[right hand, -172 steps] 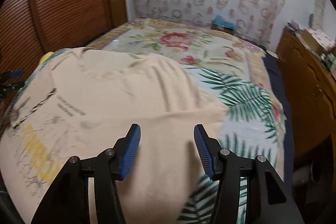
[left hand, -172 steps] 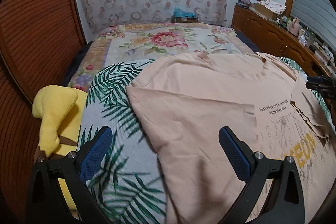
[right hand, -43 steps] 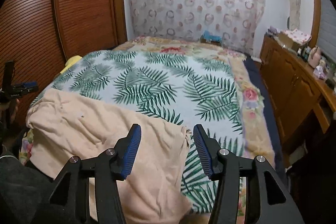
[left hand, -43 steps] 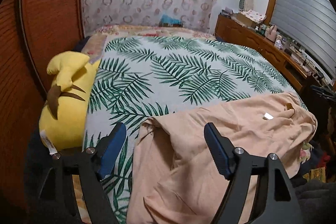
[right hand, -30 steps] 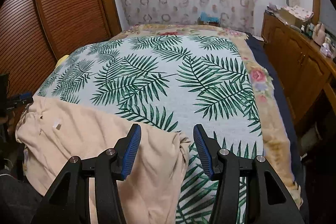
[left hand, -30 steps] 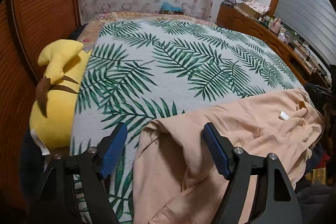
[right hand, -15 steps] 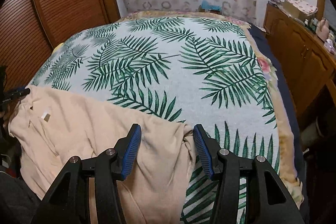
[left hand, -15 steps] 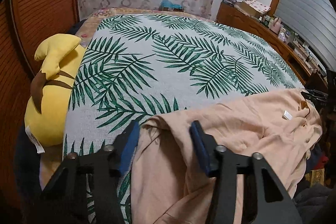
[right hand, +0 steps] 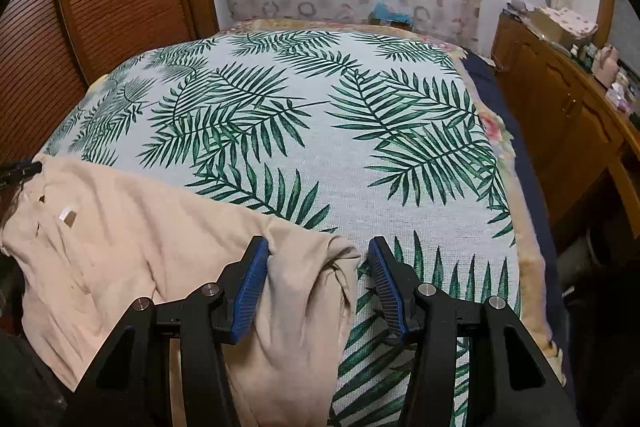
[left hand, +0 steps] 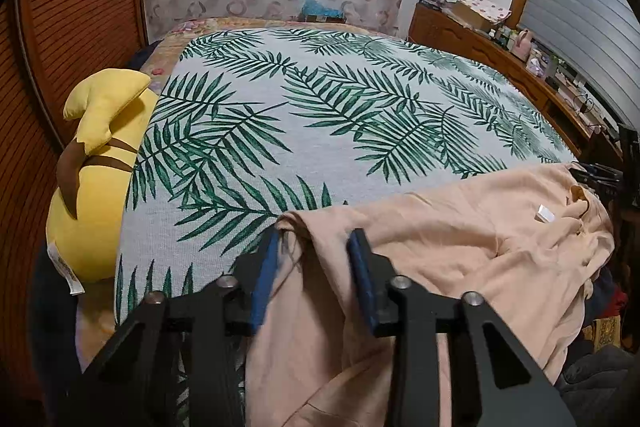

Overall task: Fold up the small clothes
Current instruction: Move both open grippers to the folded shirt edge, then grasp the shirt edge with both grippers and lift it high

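A peach T-shirt (left hand: pixel 460 251) lies bunched along the near edge of the bed and hangs over it; it also shows in the right wrist view (right hand: pixel 132 227). A white neck label (left hand: pixel 545 214) faces up. My left gripper (left hand: pixel 316 255) has its jaws narrowed around a raised corner of the shirt, with the cloth between the blue pads. My right gripper (right hand: pixel 320 263) is open, its jaws straddling the shirt's other corner, the left pad touching the cloth.
The bed carries a palm-leaf cover (left hand: pixel 320 107). A yellow plush toy (left hand: pixel 96 179) lies at its left edge by the wooden wardrobe (right hand: pixel 92 7). A wooden dresser (right hand: pixel 568 115) with clutter stands along the right side. A patterned curtain hangs behind.
The shirt was pulled from spread flat to bunched at the near edge. In the last half second my left jaws have narrowed onto the corner. The right gripper stays open at its corner.
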{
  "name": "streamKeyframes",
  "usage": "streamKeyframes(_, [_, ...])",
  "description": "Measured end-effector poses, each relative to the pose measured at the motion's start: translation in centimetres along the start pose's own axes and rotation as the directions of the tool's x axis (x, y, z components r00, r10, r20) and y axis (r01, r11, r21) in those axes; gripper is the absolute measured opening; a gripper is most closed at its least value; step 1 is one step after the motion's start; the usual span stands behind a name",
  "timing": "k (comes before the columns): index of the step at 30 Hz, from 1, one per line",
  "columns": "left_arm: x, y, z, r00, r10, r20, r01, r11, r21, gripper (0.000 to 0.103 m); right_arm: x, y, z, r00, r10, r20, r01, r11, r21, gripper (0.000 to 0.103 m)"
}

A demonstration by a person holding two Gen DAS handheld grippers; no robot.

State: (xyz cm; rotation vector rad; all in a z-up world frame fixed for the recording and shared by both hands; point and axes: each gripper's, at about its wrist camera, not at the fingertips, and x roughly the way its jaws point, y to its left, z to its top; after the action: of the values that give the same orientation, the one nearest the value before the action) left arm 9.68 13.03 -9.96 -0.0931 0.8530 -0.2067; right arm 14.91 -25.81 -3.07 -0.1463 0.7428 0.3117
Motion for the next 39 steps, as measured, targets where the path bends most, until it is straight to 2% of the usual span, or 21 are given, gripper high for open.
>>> streamKeyframes(2, [-0.1,-0.3,-0.1,1.000,-0.019,0.001,0.019,1.000,-0.001,0.014,-0.1,0.3,-0.2,1.000,0.004,0.004,-0.004,1.000,-0.014,0.053])
streamKeyframes(3, [-0.3,-0.5,-0.2,1.000,-0.019,0.008,0.019,1.000,0.000,0.012,-0.2,0.3,-0.3,1.000,0.014,0.008,-0.014,1.000,-0.022,0.042])
streamKeyframes(4, [-0.6,-0.8,-0.2,1.000,-0.017,0.017,0.017,1.000,0.002,0.009,-0.3,0.5,-0.4,0.999,0.038,0.009,-0.038,0.999,-0.030,0.025])
streamKeyframes(6, [-1.4,-1.3,-0.3,0.999,-0.027,0.042,0.027,1.000,0.003,0.008,-0.6,0.9,-0.6,0.998,0.064,0.002,-0.064,0.997,-0.044,0.016])
streamKeyframes(11, [-5.3,-2.4,0.1,0.989,-0.064,0.131,0.064,0.998,0.003,0.008,-3.3,1.5,-1.3,0.993,0.090,0.073,-0.087,0.995,-0.045,0.011])
streamKeyframes(17, [-11.8,-4.6,1.1,0.959,-0.126,0.253,0.114,0.992,0.062,0.007,-11.9,1.8,-0.6,0.964,0.109,0.242,-0.094,0.993,-0.072,0.011])
streamKeyframes(21, [-16.0,-5.8,1.9,0.929,-0.157,0.336,0.132,0.987,0.097,0.007,-17.6,2.5,-0.7,0.937,0.108,0.331,-0.072,0.990,-0.118,0.010])
streamKeyframes(24, [-19.3,-6.4,2.6,0.895,-0.180,0.409,0.145,0.983,0.116,0.007,-21.8,2.9,-0.8,0.911,0.108,0.399,-0.056,0.989,-0.139,0.010])
streamKeyframes(26, [-21.6,-6.7,3.3,0.868,-0.183,0.462,0.138,0.982,0.130,0.007,-24.8,3.0,-0.8,0.885,0.111,0.453,-0.050,0.988,-0.144,0.010])
streamKeyframes(30, [-24.0,-6.6,5.3,0.839,-0.158,0.521,0.099,0.985,0.139,0.007,-29.7,2.8,-0.2,0.834,0.117,0.539,-0.039,0.987,-0.153,0.010])
streamKeyframes(32, [-25.6,-6.5,6.4,0.814,-0.156,0.559,0.090,0.986,0.143,0.007,-32.1,2.7,0.3,0.809,0.110,0.577,-0.020,0.987,-0.160,0.010])
streamKeyframes(35, [-27.4,-6.4,7.8,0.780,-0.150,0.608,0.074,0.986,0.149,0.007,-34.5,2.7,1.0,0.778,0.105,0.620,0.004,0.985,-0.172,0.010])
streamKeyframes(39, [-29.0,-6.3,9.2,0.749,-0.142,0.648,0.051,0.986,0.158,0.007,-36.9,3.2,1.5,0.742,0.102,0.663,0.031,0.982,-0.186,0.010])
